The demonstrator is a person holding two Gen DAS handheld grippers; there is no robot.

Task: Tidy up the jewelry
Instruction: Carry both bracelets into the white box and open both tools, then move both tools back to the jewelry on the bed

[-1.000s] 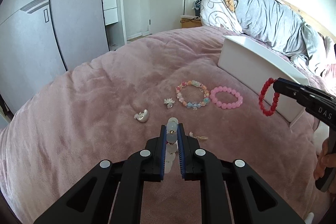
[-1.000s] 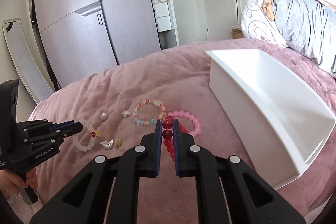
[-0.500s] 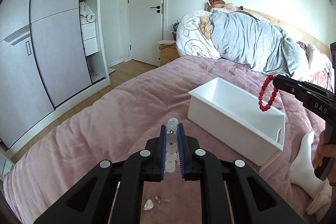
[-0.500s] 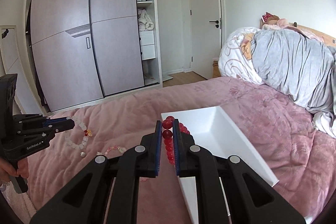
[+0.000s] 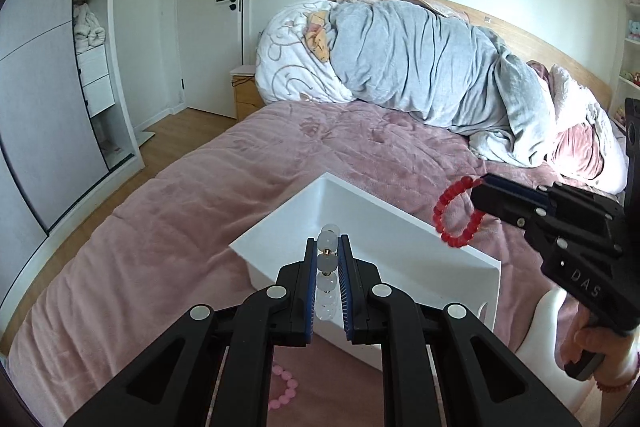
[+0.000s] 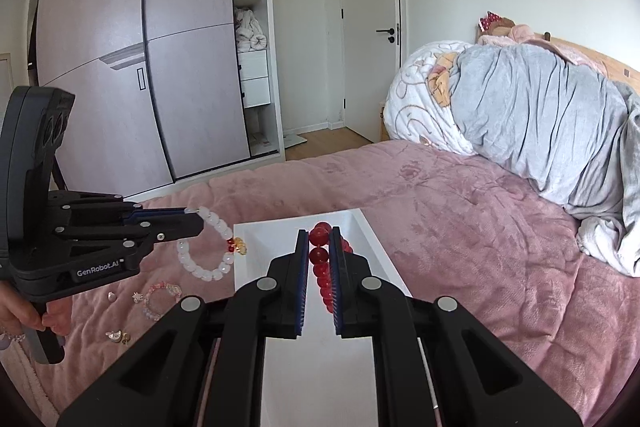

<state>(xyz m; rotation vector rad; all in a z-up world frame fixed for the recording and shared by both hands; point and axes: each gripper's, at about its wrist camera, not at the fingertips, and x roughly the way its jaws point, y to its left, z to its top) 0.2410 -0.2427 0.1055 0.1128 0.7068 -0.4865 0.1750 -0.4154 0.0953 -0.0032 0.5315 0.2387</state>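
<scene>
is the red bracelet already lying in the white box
No, the red bracelet hangs clamped in the right gripper above the white box.

A home bedroom. A bed (image 5: 248, 187) with pink blanket and heaped grey duvet (image 5: 432, 67) fills it. A sliding-door wardrobe (image 6: 140, 67) stands far left, beside a white door (image 6: 368, 39).

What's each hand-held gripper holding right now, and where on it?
Left hand-held gripper: white bead bracelet, pinched on its bead strand. Right hand-held gripper: red bead bracelet, likewise.
</scene>
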